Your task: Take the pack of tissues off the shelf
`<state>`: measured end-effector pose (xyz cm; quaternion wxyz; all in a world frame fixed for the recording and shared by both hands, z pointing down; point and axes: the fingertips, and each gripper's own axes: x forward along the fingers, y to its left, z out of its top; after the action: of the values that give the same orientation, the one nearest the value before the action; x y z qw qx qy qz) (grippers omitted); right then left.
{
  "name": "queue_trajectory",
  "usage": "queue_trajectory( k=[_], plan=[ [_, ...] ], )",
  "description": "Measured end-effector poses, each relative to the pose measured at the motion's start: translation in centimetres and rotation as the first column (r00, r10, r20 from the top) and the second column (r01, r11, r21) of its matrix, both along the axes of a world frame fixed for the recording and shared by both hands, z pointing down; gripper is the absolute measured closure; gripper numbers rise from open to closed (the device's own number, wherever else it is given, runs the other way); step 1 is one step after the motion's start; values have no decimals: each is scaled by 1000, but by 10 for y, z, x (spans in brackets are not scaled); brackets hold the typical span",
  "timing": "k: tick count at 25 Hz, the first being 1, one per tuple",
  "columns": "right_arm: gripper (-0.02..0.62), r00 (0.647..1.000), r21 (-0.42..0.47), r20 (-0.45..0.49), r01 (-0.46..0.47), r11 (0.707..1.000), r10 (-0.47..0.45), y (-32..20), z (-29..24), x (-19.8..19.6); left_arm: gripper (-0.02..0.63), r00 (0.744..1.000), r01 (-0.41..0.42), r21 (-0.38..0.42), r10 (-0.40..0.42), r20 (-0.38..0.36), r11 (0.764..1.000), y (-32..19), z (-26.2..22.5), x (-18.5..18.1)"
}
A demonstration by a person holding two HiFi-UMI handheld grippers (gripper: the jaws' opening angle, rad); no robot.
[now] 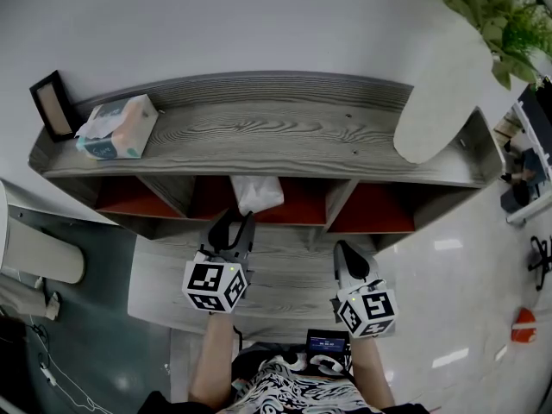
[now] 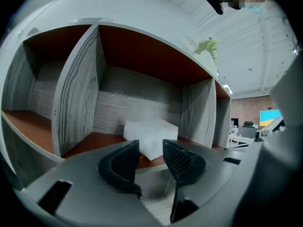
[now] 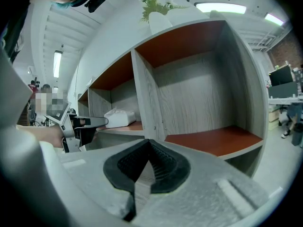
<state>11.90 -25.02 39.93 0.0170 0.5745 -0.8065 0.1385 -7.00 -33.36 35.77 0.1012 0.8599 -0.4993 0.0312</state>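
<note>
Centrally, the pack of tissues (image 1: pixel 257 193) lay in the middle of 3 open compartments of the grey wood shelf (image 1: pixel 285 136), on that compartment's red-brown floor, near its front edge. It was white and soft, somewhat crumpled.

Left gripper (image 1: pixel 233 222): held just in front of the middle compartment and pointed at the pack. Its own view showed the 2 black ribbed jaws standing apart with an open gap; the pack (image 2: pixel 151 134) sat beyond the tips, not between the pads. No contact seen.

Right gripper (image 1: pixel 348 253): held lower, in front of the right compartment, well apart from the pack. Its own view showed the jaws pressed together with nothing between them. The same view caught the left gripper (image 3: pixel 87 122) at the side, with the pack (image 3: pixel 119 117) just past its tip.

On top of the shelf: a second tissue pack (image 1: pixel 116 128), teal and peach, at the left end; a dark frame (image 1: pixel 53 104) beside it against the wall; a white vase (image 1: pixel 444 93) with green leaves at the right end.
</note>
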Motion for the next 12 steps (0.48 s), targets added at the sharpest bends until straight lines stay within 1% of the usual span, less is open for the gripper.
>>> queue_trajectory(
  k=[5,12],
  plan=[
    [591,1000,-3,0,-8,1000,8,-3,1,3,434,1000,-13,0,13,16,1000,-5,1,6],
    [591,1000,-7,0,-25,1000,25,-4,1,9,434,998,-2,6,2,57,1000,-10,4,9]
  ],
)
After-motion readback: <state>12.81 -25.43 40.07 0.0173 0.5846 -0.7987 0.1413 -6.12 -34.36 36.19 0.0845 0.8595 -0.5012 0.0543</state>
